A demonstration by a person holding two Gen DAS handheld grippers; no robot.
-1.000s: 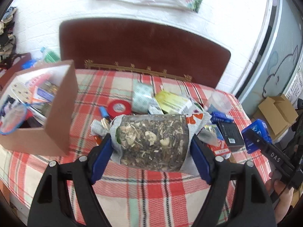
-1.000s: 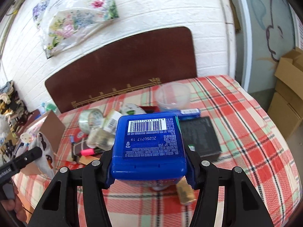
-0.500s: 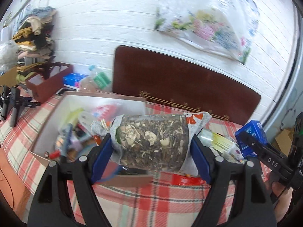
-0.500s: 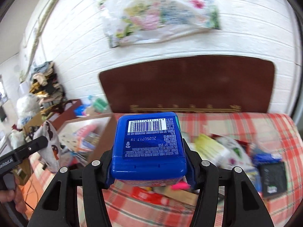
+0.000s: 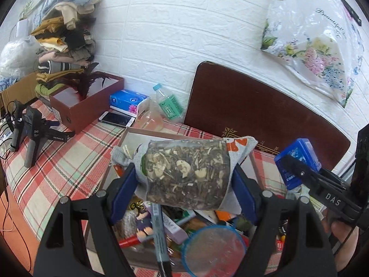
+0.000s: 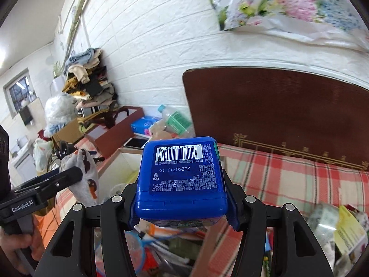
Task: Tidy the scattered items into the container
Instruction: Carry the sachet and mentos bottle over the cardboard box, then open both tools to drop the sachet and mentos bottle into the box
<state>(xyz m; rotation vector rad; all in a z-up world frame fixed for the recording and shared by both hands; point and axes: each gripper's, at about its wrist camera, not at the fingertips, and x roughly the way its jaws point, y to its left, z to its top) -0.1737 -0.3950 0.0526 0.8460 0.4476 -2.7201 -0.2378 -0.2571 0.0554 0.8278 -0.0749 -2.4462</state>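
Note:
My left gripper (image 5: 184, 182) is shut on a clear bag of dried herbs (image 5: 186, 173) and holds it above the open cardboard box (image 5: 147, 135), which is full of small items. My right gripper (image 6: 181, 205) is shut on a blue plastic box with a barcode (image 6: 181, 175), also held above the cardboard box (image 6: 129, 150). The right gripper with the blue box also shows at the right of the left wrist view (image 5: 297, 161). The left gripper with the bag's cloth end shows at the left of the right wrist view (image 6: 85, 175).
A dark red shoebox (image 5: 92, 101), a phone (image 5: 116, 120), a tissue pack (image 5: 128, 100) and a bottle (image 5: 169, 105) lie behind the box. A spare gripper (image 5: 32, 131) stands on the plaid cloth at left. Scattered packets (image 6: 341, 226) lie at right. A headboard (image 5: 253, 115) leans on the wall.
Both grippers have swung left from the scattered items to above the cardboard box, still holding the herb bag and the blue box.

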